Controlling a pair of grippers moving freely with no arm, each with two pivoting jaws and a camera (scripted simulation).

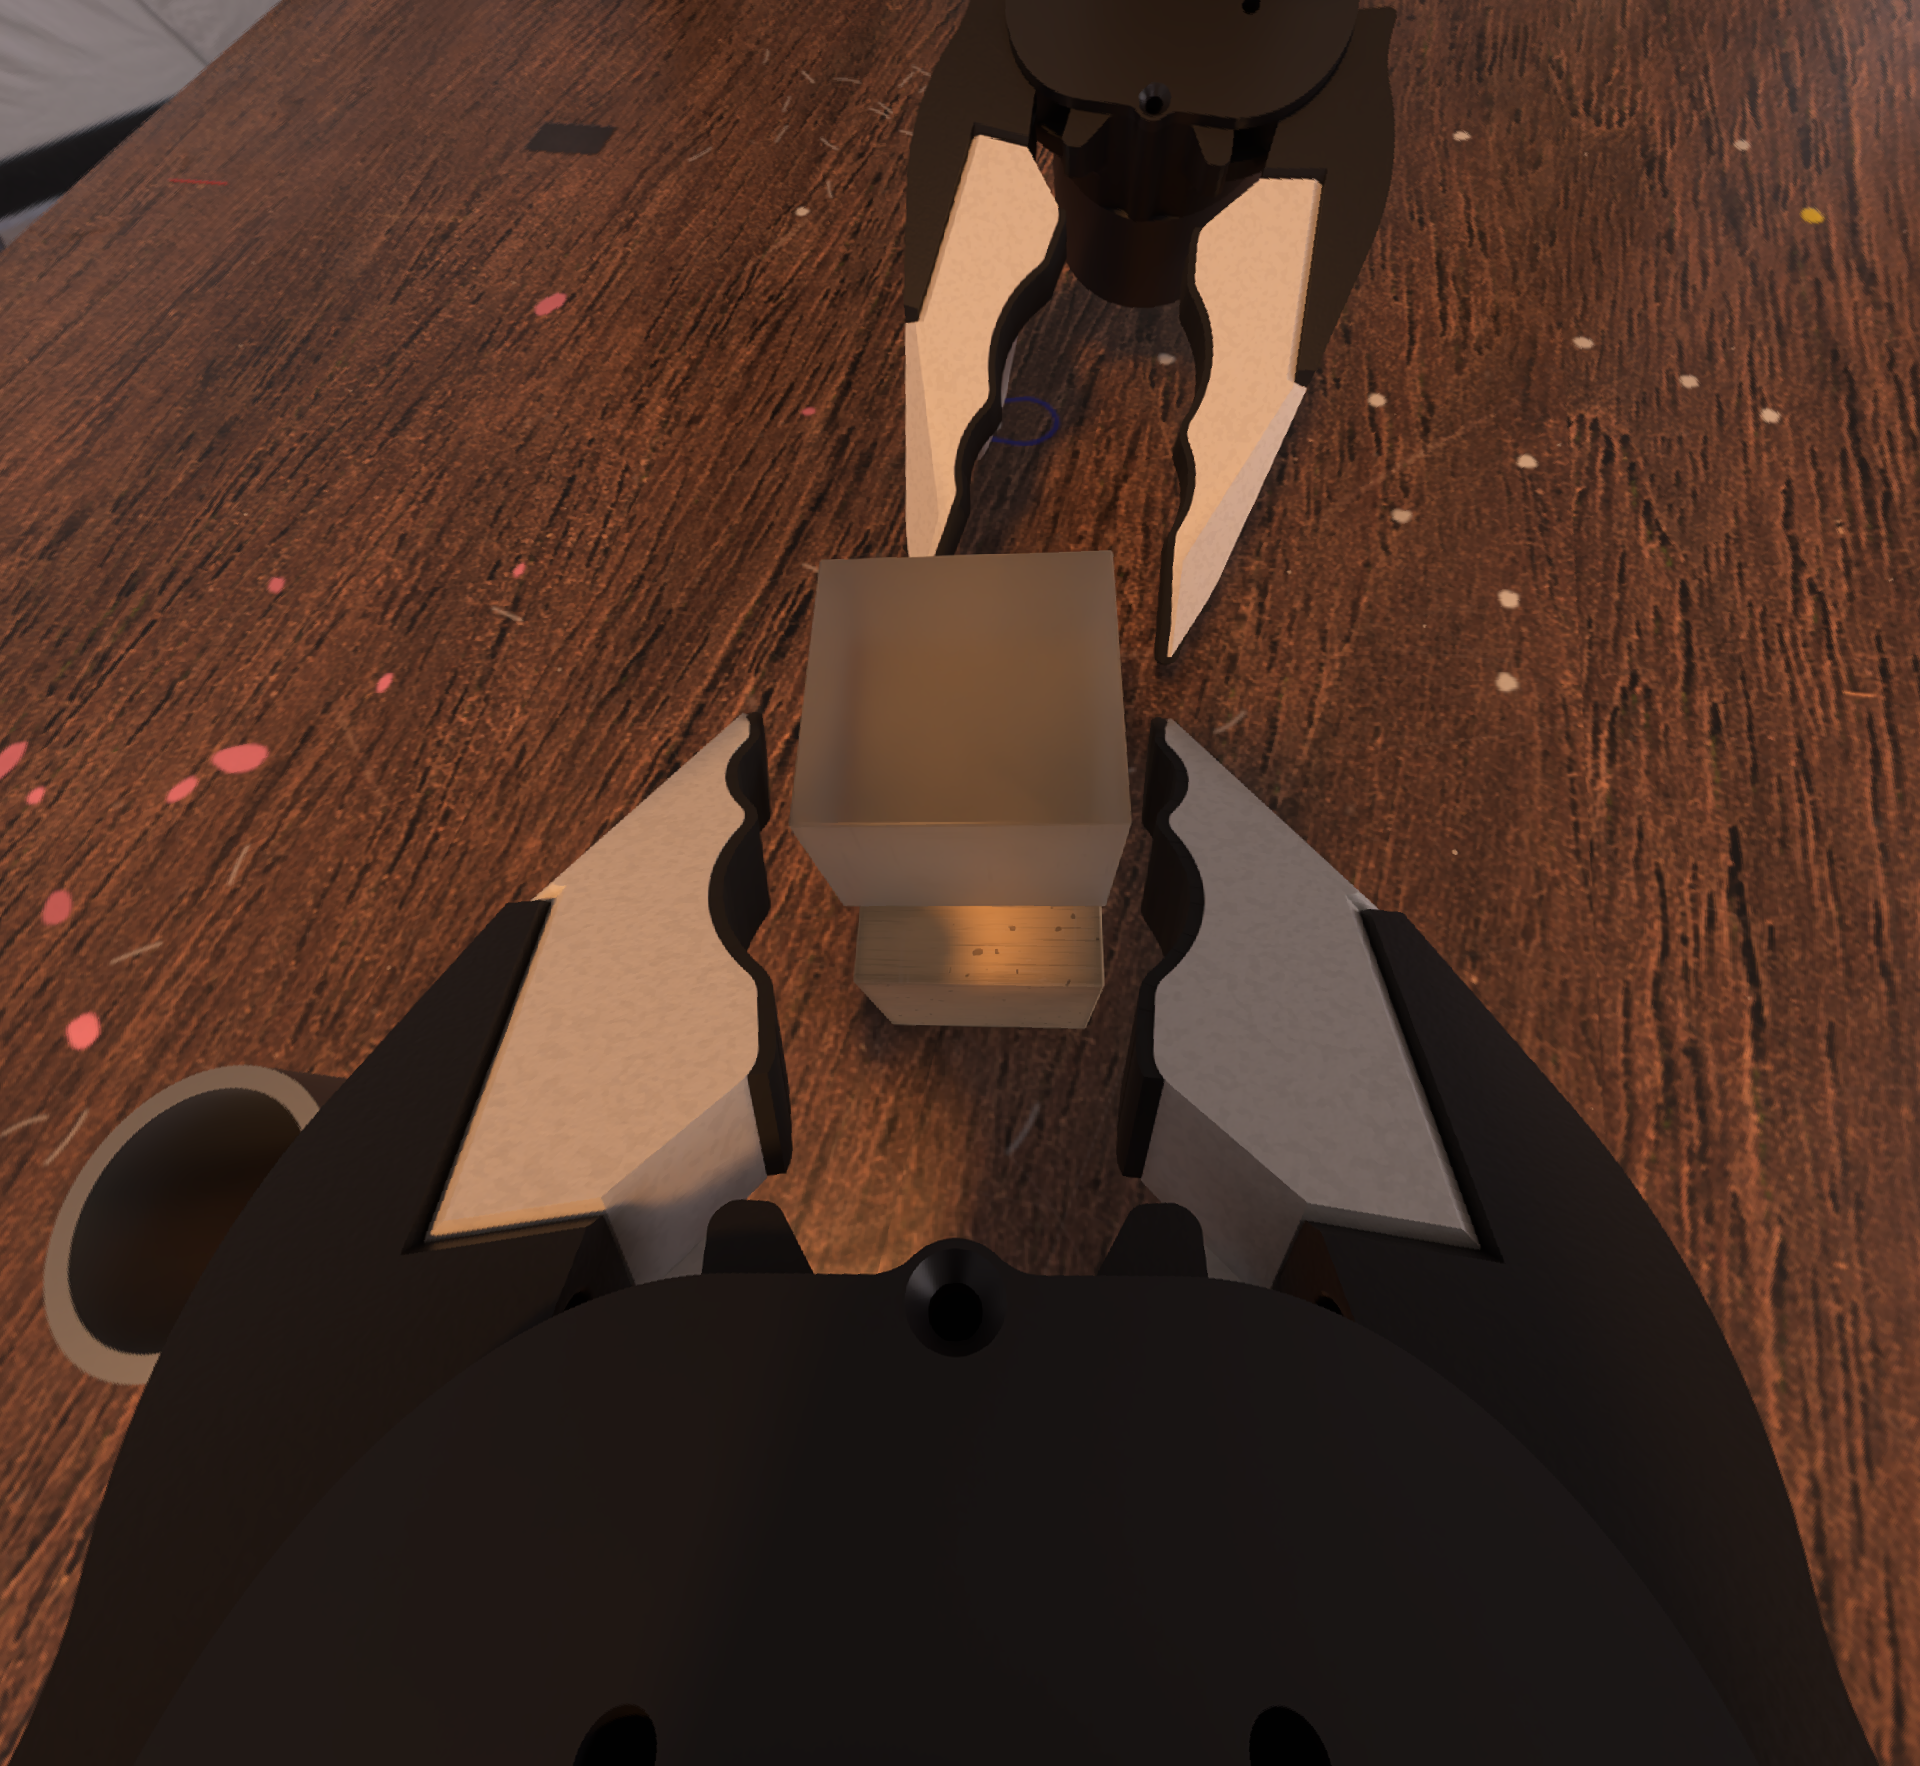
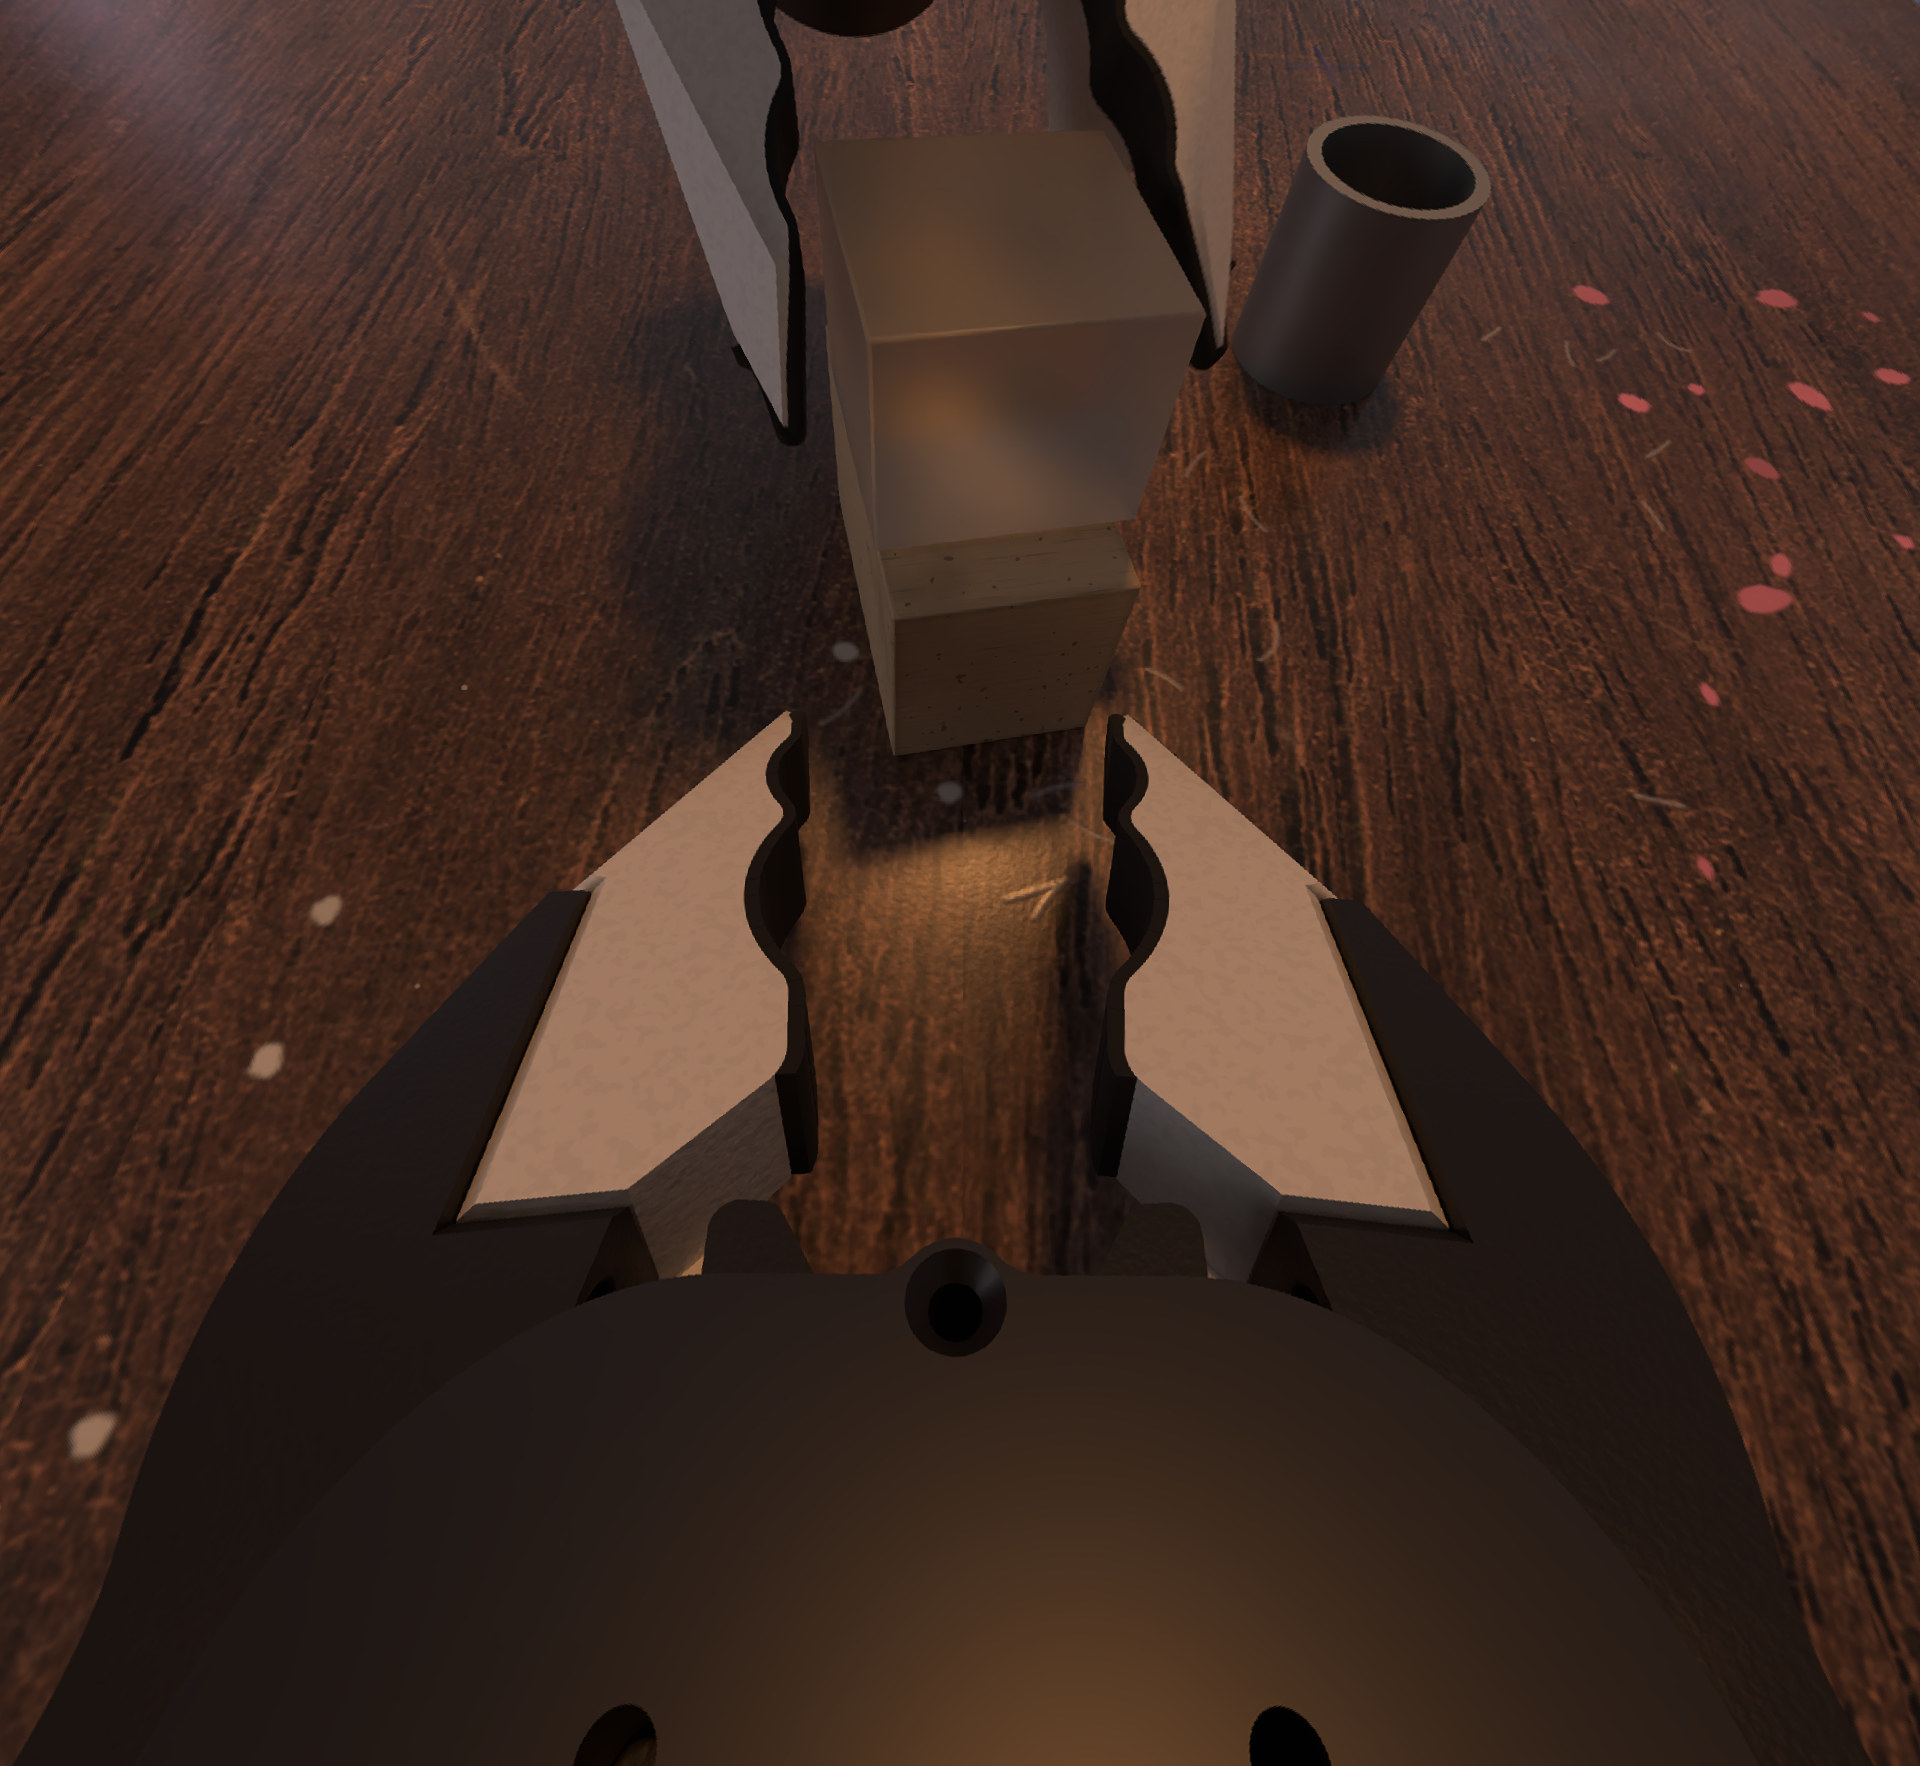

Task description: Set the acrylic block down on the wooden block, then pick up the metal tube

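Stacking looked done when you paused: the acrylic block sat on the wooden block, both upright on the bench. In the right wrist view the acrylic block overhung the wooden block a bit toward the far side, so you had an offset stack, not a flush one. I'd judge it stable enough, but bump it and it goes.

Your left gripper had its fingers spread either side of the acrylic block with a visible gap on each side, so not clamping it. From the right wrist view the same left gripper straddled the block's upper part; on one side I couldn't tell touching from just clear. Release looked complete, or near it.

Your right gripper was spread too, empty, low over the bench just short of the wooden block, pointing at the stack.

What was left for you: the metal tube. It stood upright on the bench just beside the stack, open end up, untouched. In the left wrist view the metal tube showed at the lower left edge, partly hidden by the gripper body.

So: part one done, part two not started. Your left gripper sat nearest the tube, but needed to clear the stack first without dragging it.
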